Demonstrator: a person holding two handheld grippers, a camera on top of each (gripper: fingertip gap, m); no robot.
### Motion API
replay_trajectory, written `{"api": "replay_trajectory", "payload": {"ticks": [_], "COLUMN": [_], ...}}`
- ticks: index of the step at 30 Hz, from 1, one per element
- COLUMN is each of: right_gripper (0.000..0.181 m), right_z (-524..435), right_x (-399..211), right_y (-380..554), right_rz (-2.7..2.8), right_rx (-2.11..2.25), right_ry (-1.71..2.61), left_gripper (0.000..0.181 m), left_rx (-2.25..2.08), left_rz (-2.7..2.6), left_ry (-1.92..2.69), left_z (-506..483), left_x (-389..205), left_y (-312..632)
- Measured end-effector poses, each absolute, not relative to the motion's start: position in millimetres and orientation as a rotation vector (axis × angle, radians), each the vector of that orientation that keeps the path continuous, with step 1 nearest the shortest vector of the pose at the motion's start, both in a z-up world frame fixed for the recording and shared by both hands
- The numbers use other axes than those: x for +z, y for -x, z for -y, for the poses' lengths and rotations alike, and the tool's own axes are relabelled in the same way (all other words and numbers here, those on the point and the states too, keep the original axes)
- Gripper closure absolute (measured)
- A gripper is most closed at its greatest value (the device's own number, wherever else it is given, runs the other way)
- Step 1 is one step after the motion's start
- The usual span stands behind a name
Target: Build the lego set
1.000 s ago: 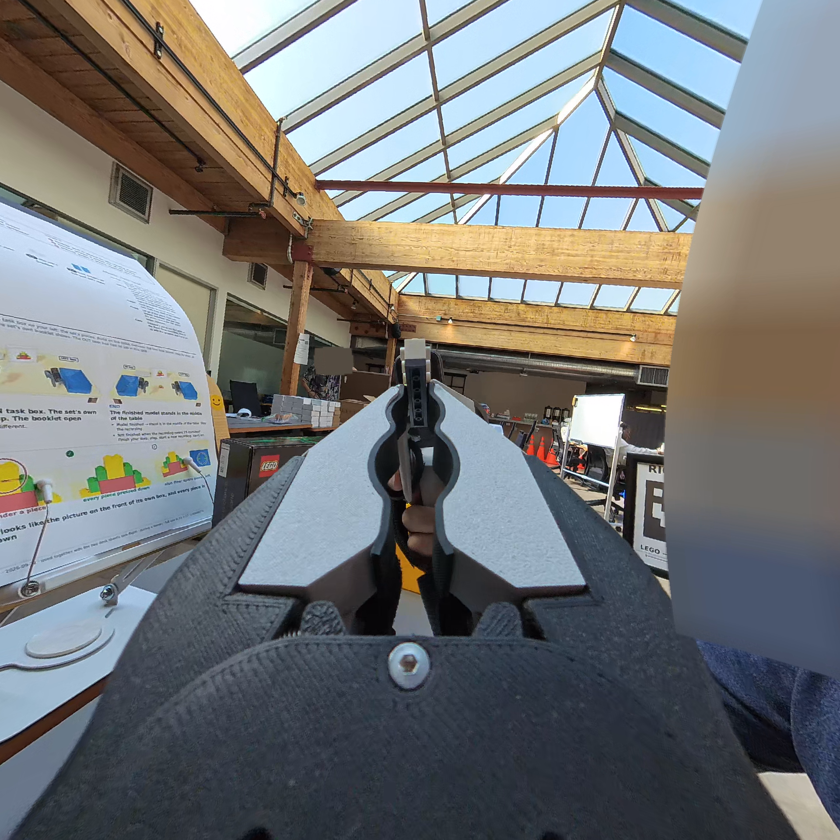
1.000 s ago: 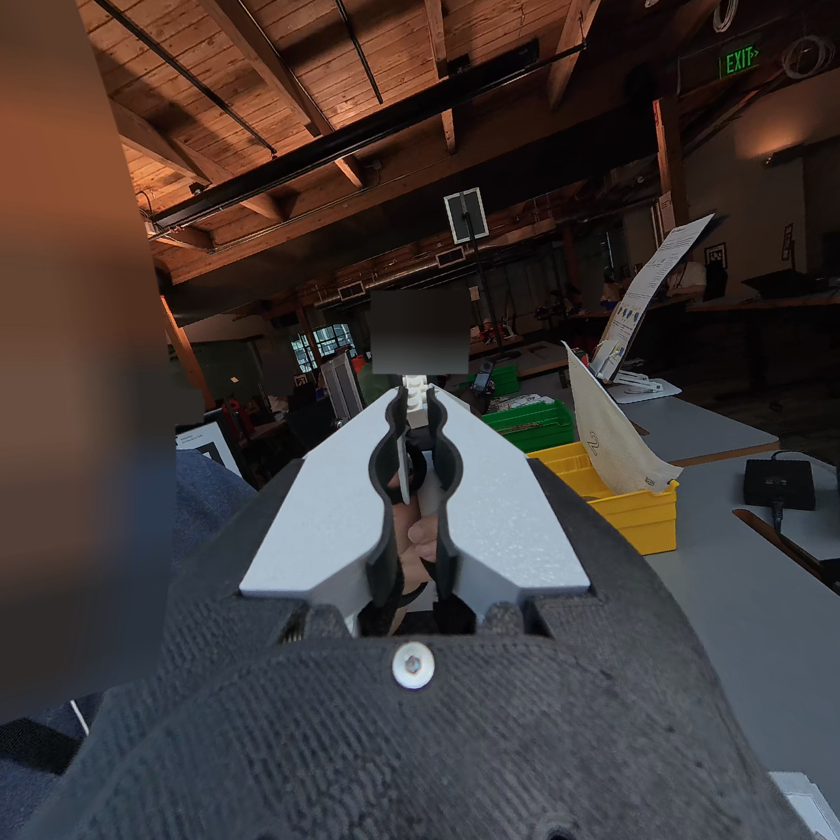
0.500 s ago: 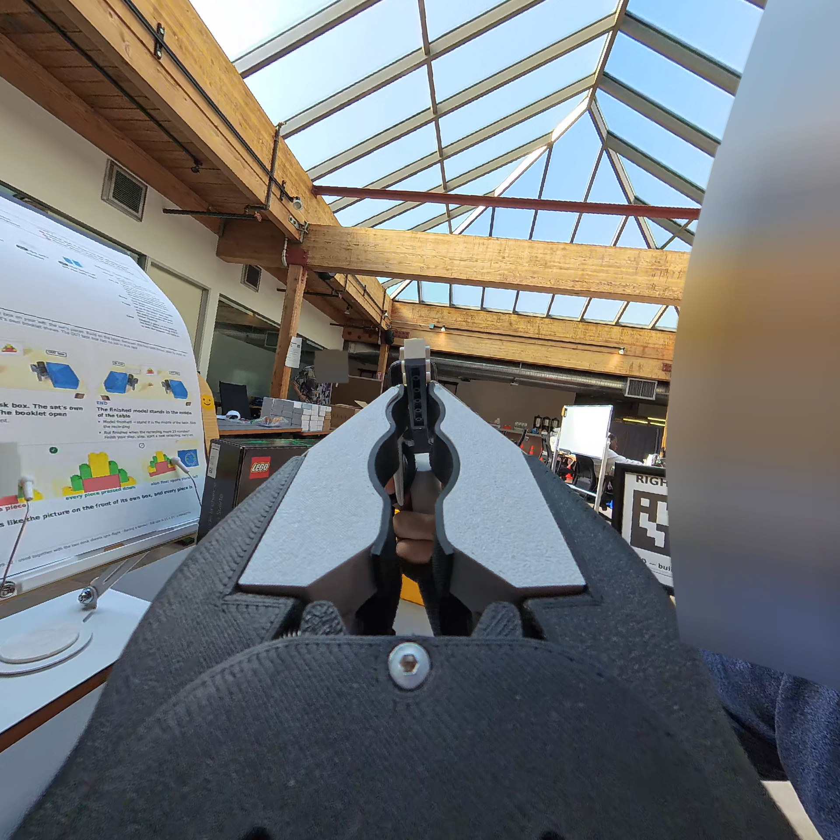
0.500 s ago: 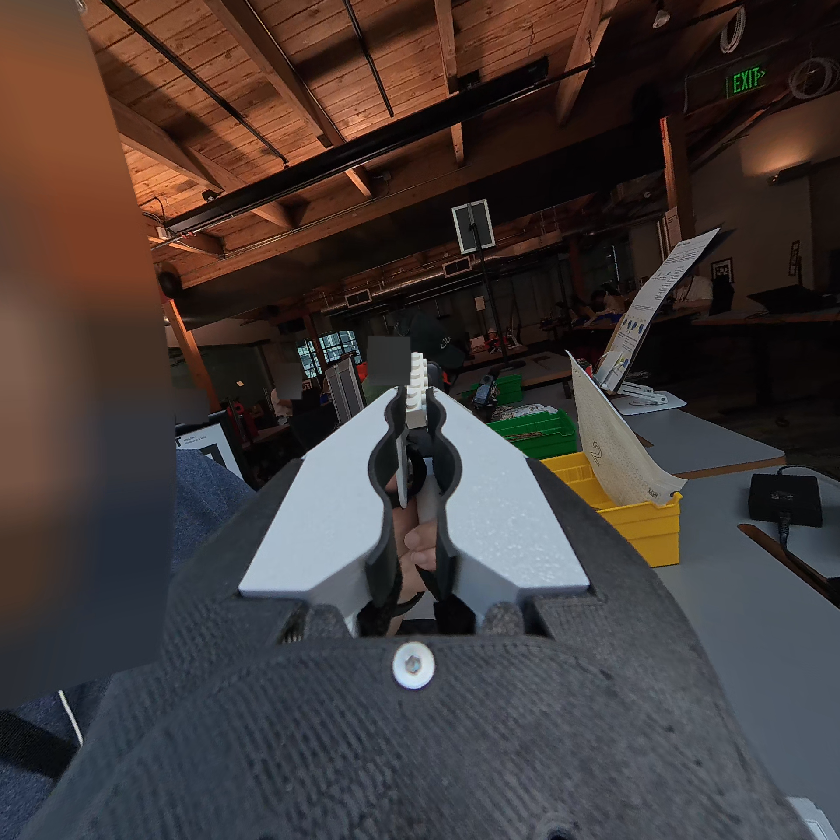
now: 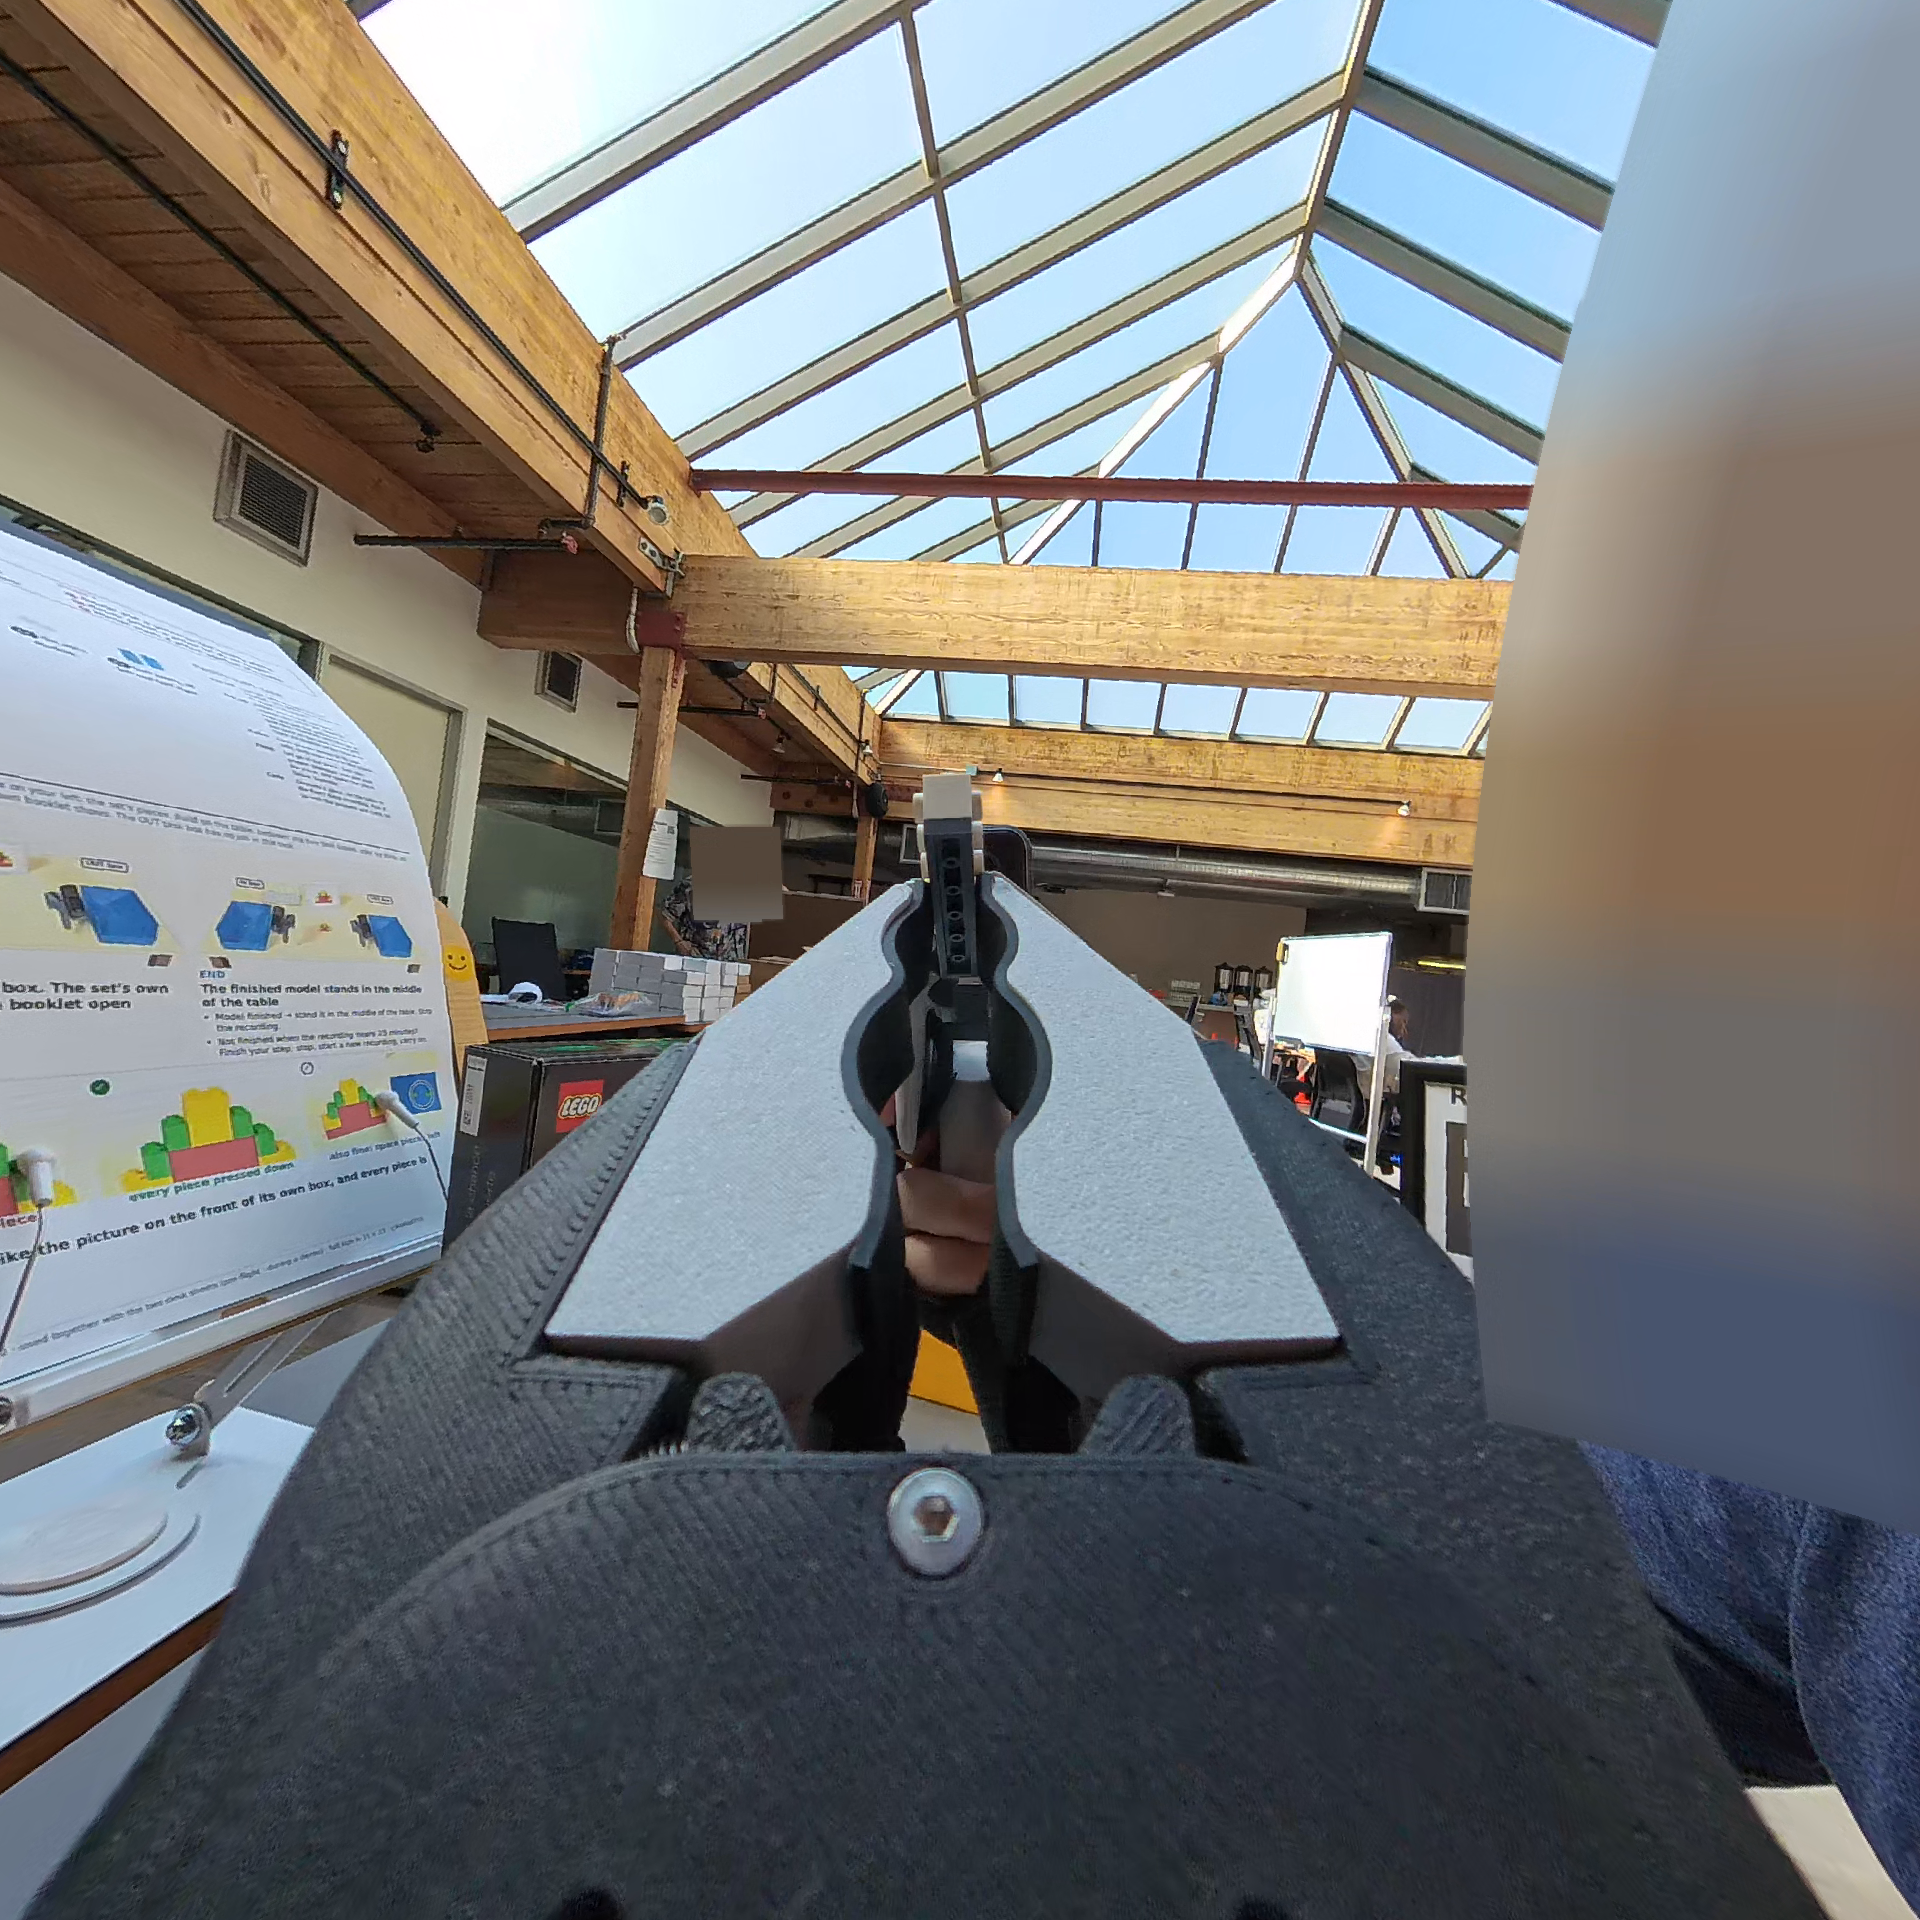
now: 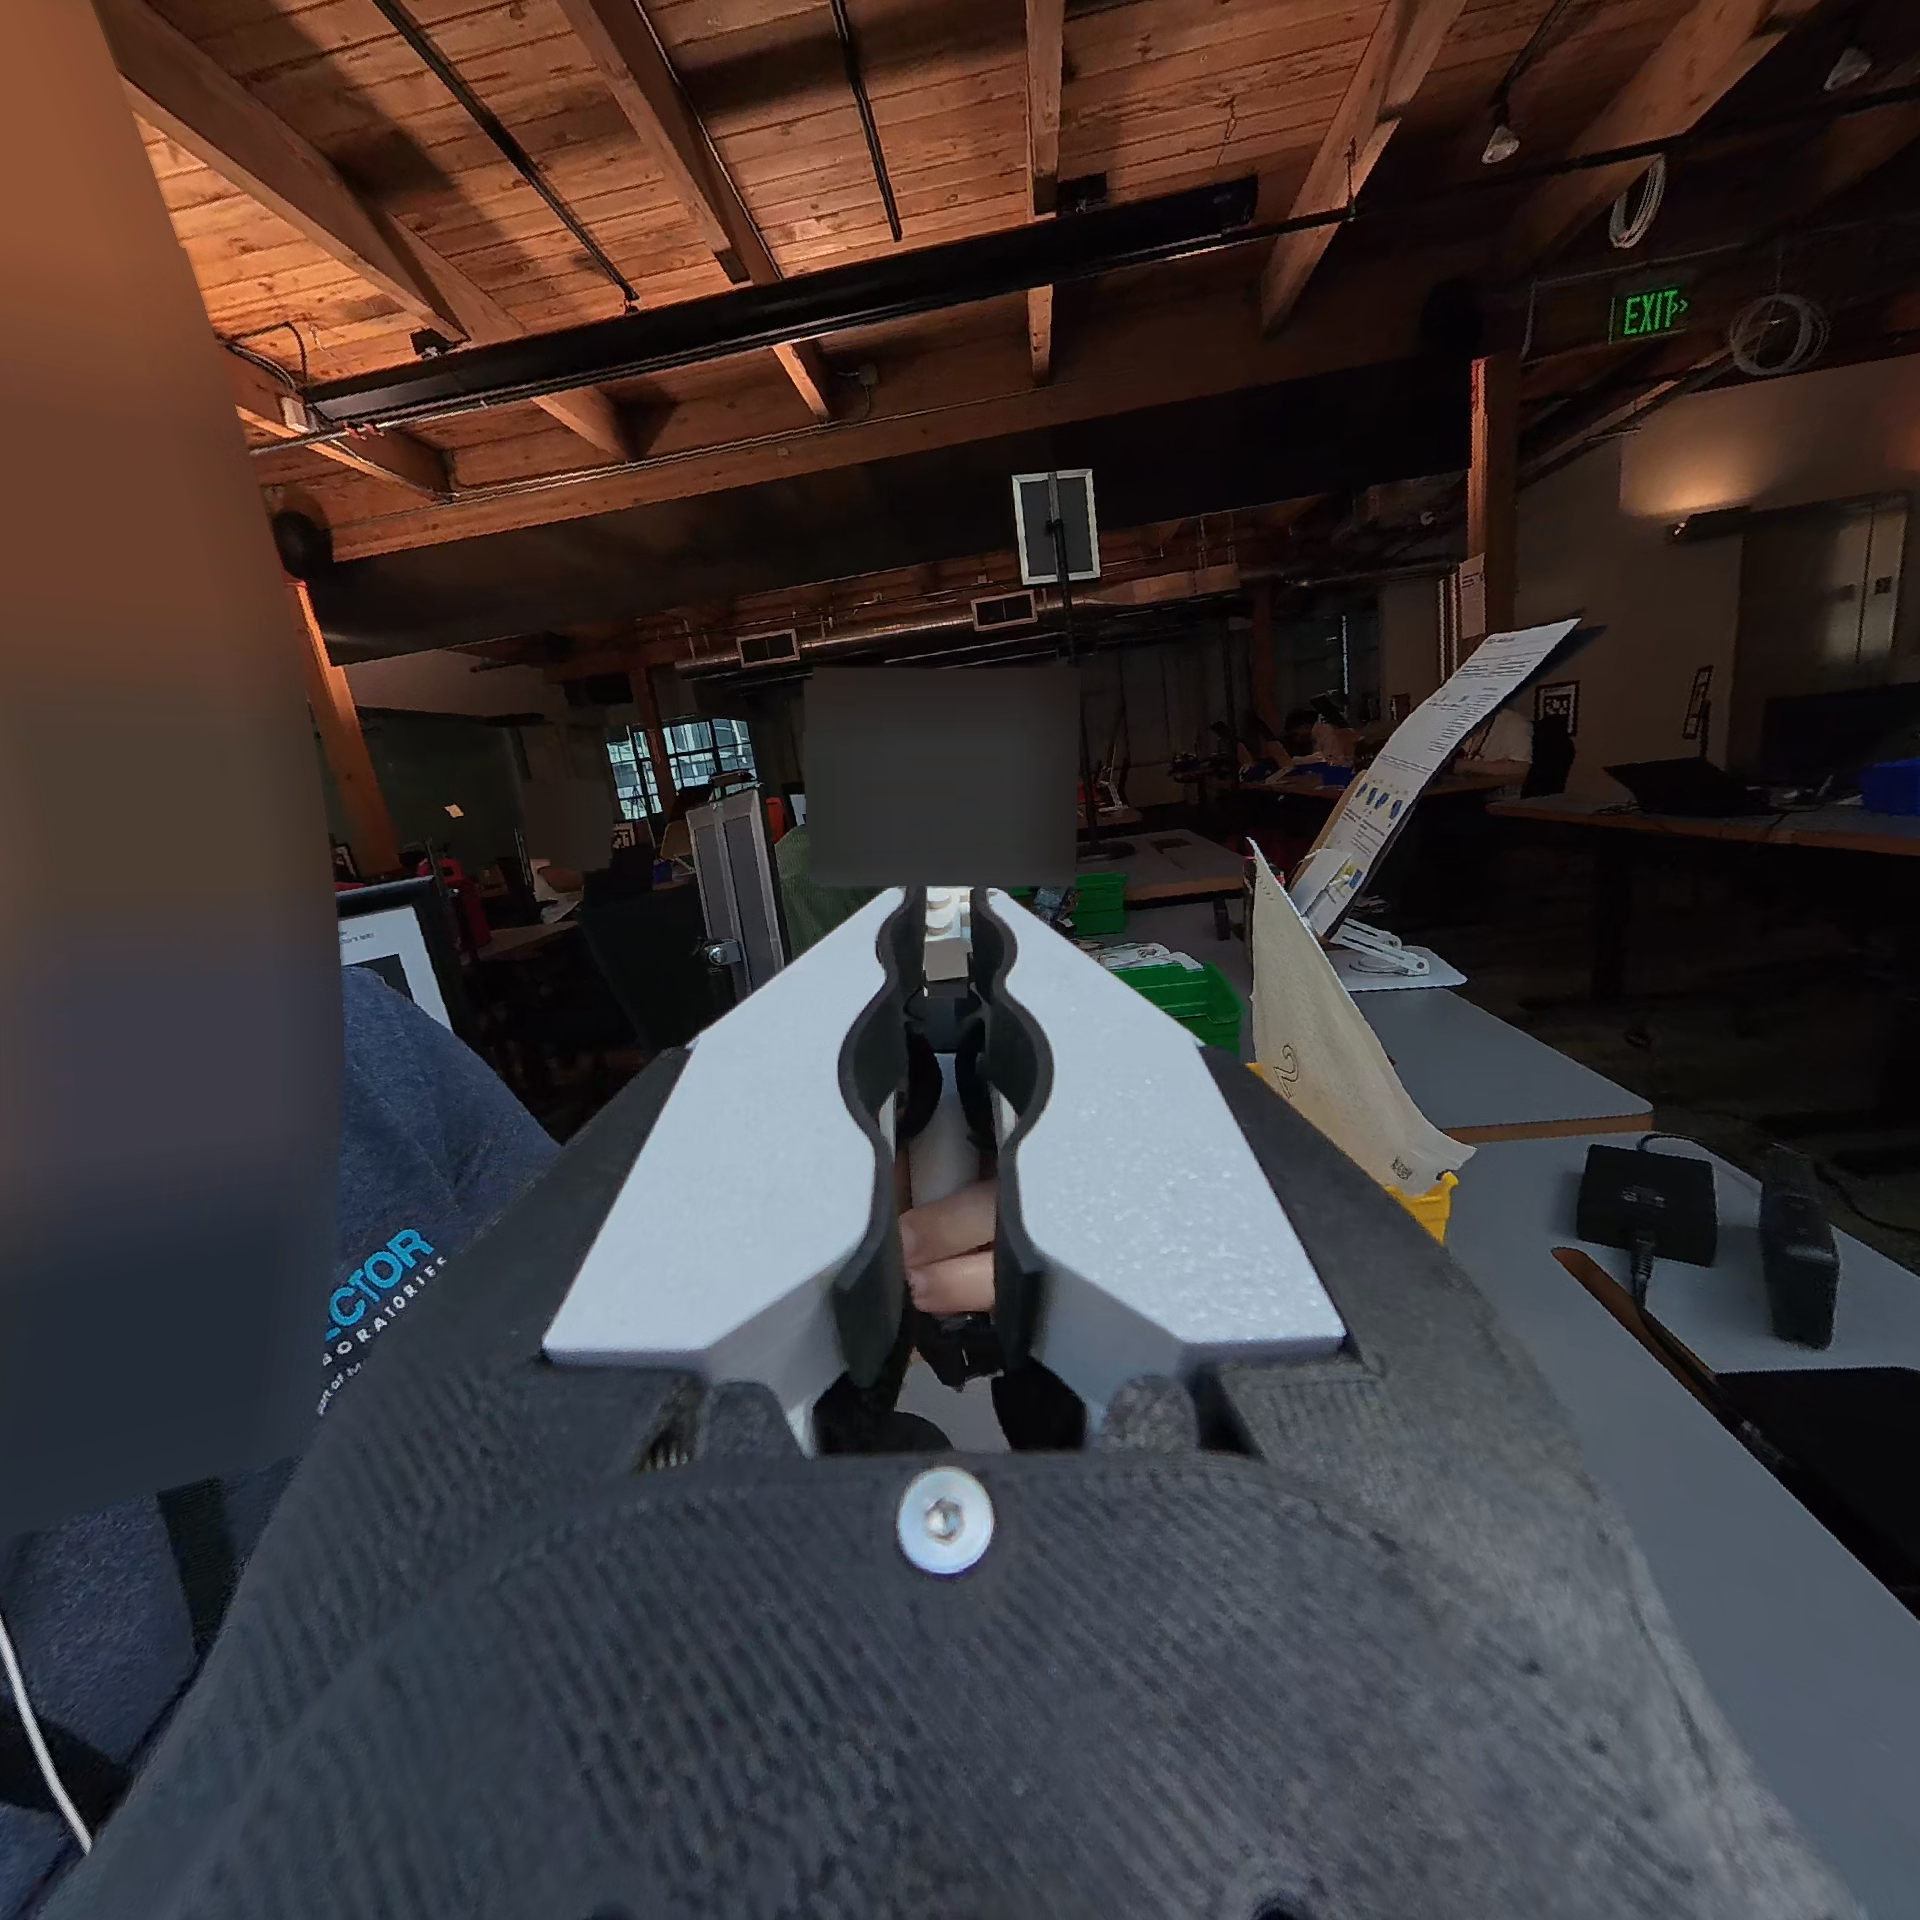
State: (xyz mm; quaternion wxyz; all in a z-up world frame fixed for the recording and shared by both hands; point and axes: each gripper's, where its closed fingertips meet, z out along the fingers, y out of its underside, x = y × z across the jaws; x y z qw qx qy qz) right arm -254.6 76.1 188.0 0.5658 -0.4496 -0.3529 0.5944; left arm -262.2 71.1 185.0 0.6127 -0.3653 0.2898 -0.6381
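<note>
Both grippers are raised off the table and point at each other. My left gripper (image 5: 951,896) is shut on a black lego beam (image 5: 954,925) with a row of holes. A white piece (image 5: 948,802) sits at the beam's far end, above the fingertips. My right gripper (image 6: 943,906) is shut on a white studded lego piece (image 6: 943,951) with a dark part just behind it. In each view a hand (image 5: 940,1210) shows through the narrow gap between the jaws. How the two held pieces meet is hidden by the jaws.
An instruction sheet (image 5: 197,987) on a stand is at the left, with a black lego box (image 5: 551,1101) behind it. On the grey table (image 6: 1662,1475) are a yellow bin (image 6: 1429,1205), a paper bag (image 6: 1320,1060), green bins (image 6: 1184,997) and a black device (image 6: 1647,1200). A person's blue sleeve (image 6: 436,1132) is close by. Left and right tips are no more than a few centimetres apart.
The left view has drifted slightly, with the instruction sheet sliding left. The right view has turned a little, and the white piece now sits lower between the fingertips. Both grippers stay shut.
</note>
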Motion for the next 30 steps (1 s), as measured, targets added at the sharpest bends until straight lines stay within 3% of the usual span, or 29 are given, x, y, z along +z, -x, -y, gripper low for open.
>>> {"api": "replay_trajectory", "payload": {"ticks": [30], "right_gripper": [0.175], "right_z": [-71.8], "right_x": [188.6], "right_y": [255.8], "right_rz": [0.847], "right_rx": [1.406], "right_ry": [1.024], "left_gripper": [0.176], "left_rx": [-1.471], "left_rz": [-0.673], "left_ry": [0.834], "left_z": [-67.7], "left_x": [186.8], "left_y": [262.7]}}
